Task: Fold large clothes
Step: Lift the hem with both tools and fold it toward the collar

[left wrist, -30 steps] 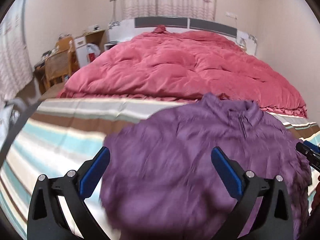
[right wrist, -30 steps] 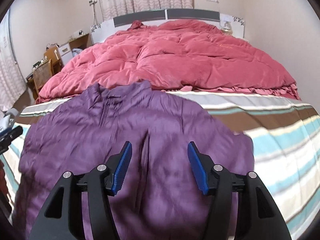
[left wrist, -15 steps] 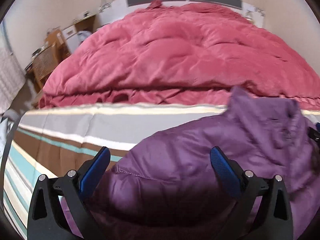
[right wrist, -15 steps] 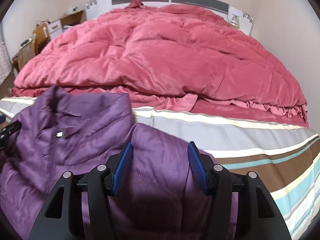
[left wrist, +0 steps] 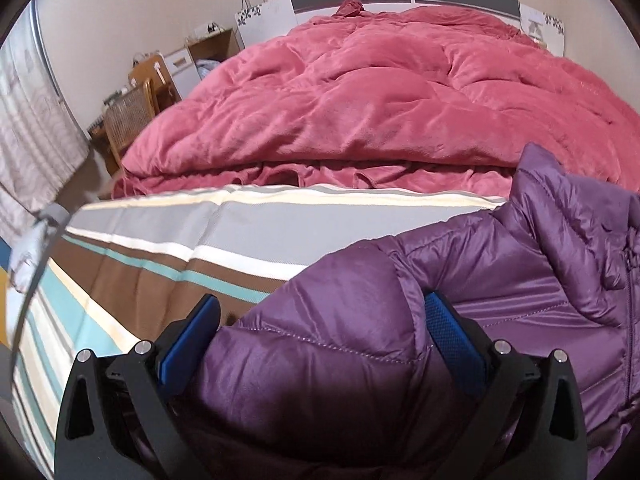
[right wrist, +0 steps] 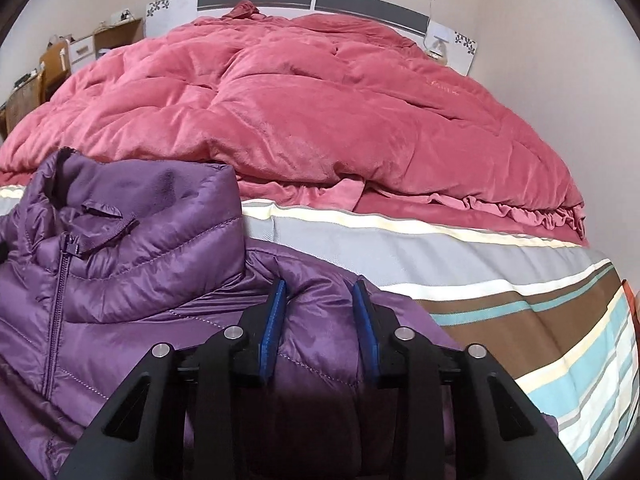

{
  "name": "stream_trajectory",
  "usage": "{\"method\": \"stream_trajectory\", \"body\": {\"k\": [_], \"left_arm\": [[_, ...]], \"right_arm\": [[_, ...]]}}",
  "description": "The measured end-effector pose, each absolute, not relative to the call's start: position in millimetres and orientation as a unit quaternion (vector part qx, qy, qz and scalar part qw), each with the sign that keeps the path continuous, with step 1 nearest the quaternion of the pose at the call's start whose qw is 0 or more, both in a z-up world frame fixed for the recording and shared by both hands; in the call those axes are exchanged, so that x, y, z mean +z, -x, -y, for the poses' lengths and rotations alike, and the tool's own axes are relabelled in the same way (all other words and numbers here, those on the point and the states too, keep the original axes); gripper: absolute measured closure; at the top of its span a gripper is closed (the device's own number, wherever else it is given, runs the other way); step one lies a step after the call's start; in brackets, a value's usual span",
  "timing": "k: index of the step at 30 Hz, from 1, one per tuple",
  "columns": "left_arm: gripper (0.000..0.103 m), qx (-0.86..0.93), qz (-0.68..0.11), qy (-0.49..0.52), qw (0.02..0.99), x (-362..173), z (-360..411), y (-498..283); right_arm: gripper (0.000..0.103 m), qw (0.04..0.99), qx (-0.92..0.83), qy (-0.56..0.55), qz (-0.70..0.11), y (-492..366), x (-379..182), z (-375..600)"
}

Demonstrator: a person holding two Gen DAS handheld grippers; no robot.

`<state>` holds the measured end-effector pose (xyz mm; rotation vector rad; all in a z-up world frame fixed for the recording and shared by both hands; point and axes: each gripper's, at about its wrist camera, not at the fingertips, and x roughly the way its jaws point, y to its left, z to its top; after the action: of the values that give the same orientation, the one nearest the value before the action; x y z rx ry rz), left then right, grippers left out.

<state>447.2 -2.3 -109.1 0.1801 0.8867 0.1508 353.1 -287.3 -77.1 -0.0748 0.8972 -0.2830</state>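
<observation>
Right wrist view: the right gripper (right wrist: 320, 312) has a puffy fold of the purple jacket (right wrist: 140, 280) between its two blue pads (right wrist: 274, 320). Its jaws have just been closing, and the pads press on this shoulder fold from both sides, so it grasps the jacket. In the left wrist view, the left gripper (left wrist: 320, 332) stands much wider. The other shoulder bulges between its pads (left wrist: 448, 336); the right pad touches the cloth, the left pad seems just beside it, and I cannot tell if it really clamps.

There is one jacket. It lies front up on the striped sheet (right wrist: 520, 320), zipper (right wrist: 60, 280) closed. Its long axis runs from the cameras toward the headboard (right wrist: 312, 0), with the collar (right wrist: 152, 192) at the far end, close to the one red duvet (right wrist: 280, 100). The lower part of the jacket and both sleeves are cut off by the bottom edges and hidden behind the black gripper frames. Furniture on the left, a chair (left wrist: 128, 116) and a cabinet (left wrist: 180, 64), is small and hard to make out.
</observation>
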Motion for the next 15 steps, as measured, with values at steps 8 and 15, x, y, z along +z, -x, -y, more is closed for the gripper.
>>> {"method": "stream_trajectory", "body": {"k": [8,15], "left_arm": [[0.002,0.044,-0.357,-0.141,0.922,-62.0,8.2,-396.3],[0.002,-0.043,-0.367,-0.104,0.923,-53.2,-2.6,-303.2]], "right_arm": [[0.037,0.912,-0.092,0.017,-0.399,-305.4,-33.2,283.3],[0.037,0.913,-0.068,0.009,-0.402,-235.6,-11.3,270.9]]}}
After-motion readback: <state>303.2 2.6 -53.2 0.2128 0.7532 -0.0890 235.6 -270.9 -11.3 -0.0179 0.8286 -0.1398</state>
